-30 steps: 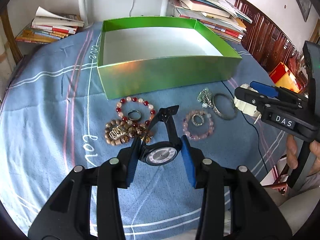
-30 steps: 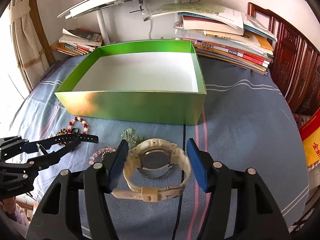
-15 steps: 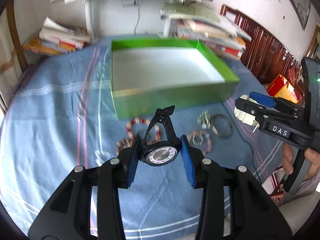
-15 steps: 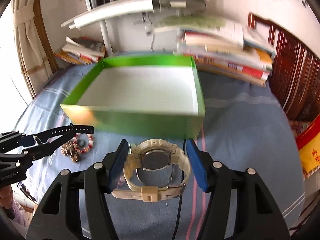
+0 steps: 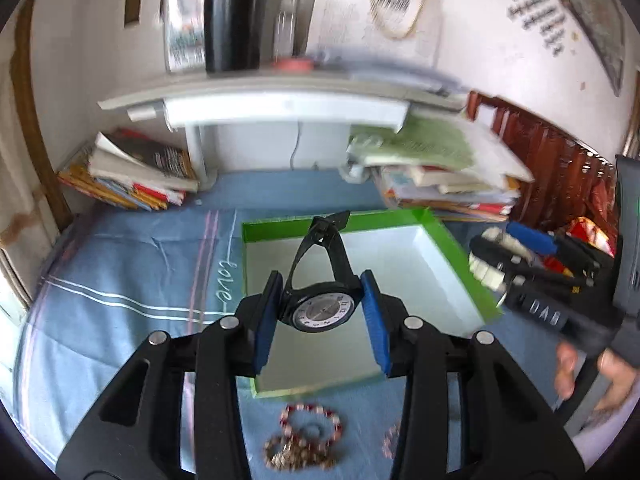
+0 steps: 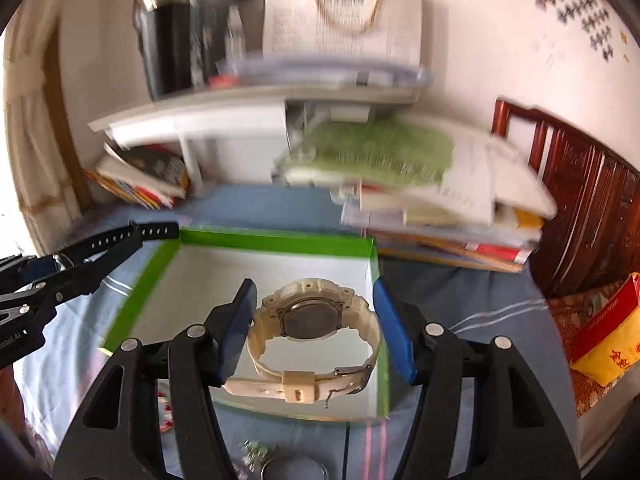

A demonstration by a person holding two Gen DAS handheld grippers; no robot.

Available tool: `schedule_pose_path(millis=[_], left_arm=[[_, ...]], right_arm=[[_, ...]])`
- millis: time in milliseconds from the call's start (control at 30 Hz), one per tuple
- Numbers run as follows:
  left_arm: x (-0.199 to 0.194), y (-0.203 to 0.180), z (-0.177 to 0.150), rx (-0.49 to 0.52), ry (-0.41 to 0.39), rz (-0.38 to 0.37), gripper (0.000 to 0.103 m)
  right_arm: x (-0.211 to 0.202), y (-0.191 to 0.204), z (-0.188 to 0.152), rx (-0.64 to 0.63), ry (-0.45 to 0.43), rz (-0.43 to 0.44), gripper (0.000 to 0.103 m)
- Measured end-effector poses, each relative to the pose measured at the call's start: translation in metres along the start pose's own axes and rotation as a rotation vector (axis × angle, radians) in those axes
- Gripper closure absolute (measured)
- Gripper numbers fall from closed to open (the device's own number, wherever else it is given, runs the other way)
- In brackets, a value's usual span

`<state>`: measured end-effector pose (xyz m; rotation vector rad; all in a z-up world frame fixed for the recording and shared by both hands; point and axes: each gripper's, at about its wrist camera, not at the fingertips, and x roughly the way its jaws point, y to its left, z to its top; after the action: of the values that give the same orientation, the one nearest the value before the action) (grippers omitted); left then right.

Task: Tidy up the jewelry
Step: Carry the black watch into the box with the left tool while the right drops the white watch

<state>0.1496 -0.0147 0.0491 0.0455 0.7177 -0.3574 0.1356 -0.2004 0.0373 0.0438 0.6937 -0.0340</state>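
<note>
My left gripper (image 5: pixel 322 314) is shut on a black watch (image 5: pixel 322 310) with a white dial, held in the air over the near part of the green box (image 5: pixel 460 256). My right gripper (image 6: pixel 316 320) is shut on a cream watch (image 6: pixel 310 330), held above the same green box (image 6: pixel 276 240), whose white inside is bare. The right gripper with its cream watch shows at the right of the left wrist view (image 5: pixel 532 276). The black watch strap shows at the left of the right wrist view (image 6: pixel 120 236).
Bead bracelets (image 5: pixel 312 432) lie on the blue cloth (image 5: pixel 120 280) in front of the box. A metal bangle (image 6: pixel 292 468) and a small green charm (image 6: pixel 254 454) lie near the box front. Book stacks (image 5: pixel 440 176) and a white shelf stand behind.
Both grippers have risen and moved forward with their watches, from above the cloth in front of the box to over the box. The bracelets now sit low in view.
</note>
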Motion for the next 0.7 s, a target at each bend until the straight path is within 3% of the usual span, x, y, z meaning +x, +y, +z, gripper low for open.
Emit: schedule_pose_path(millis=[133,300,467,533,667,700], left_arm=[[0.056,0.003,-0.01,-0.053,0.117,0.013,0.063],[0.082,0.0,-0.022,-0.041,0.17,0.04,0.063],[0.073,-0.003,-0.024,-0.027,0.135,0.044,0.06],[0.064,-0.001,-0.023,-0.025,0.112,0.046,0.046],[0.041,0.001,-0.027,-0.009,0.079,0.08,0.039],[0.033,0.002,-0.031,-0.006,0.072,0.091,0.032]], right_arm=[[0.043,0.005,-0.014,0.002,0.099,-0.015,0.043],[0.066,0.008,-0.023,-0.014,0.153,-0.025,0.043],[0.051,0.01,-0.019,-0.027,0.103,-0.021,0.038],[0.035,0.008,-0.016,-0.017,0.079,-0.011,0.037],[0.004,0.002,-0.02,-0.003,0.036,-0.002,0.032],[-0.005,0.0,-0.024,-0.002,0.026,0.0,0.032]])
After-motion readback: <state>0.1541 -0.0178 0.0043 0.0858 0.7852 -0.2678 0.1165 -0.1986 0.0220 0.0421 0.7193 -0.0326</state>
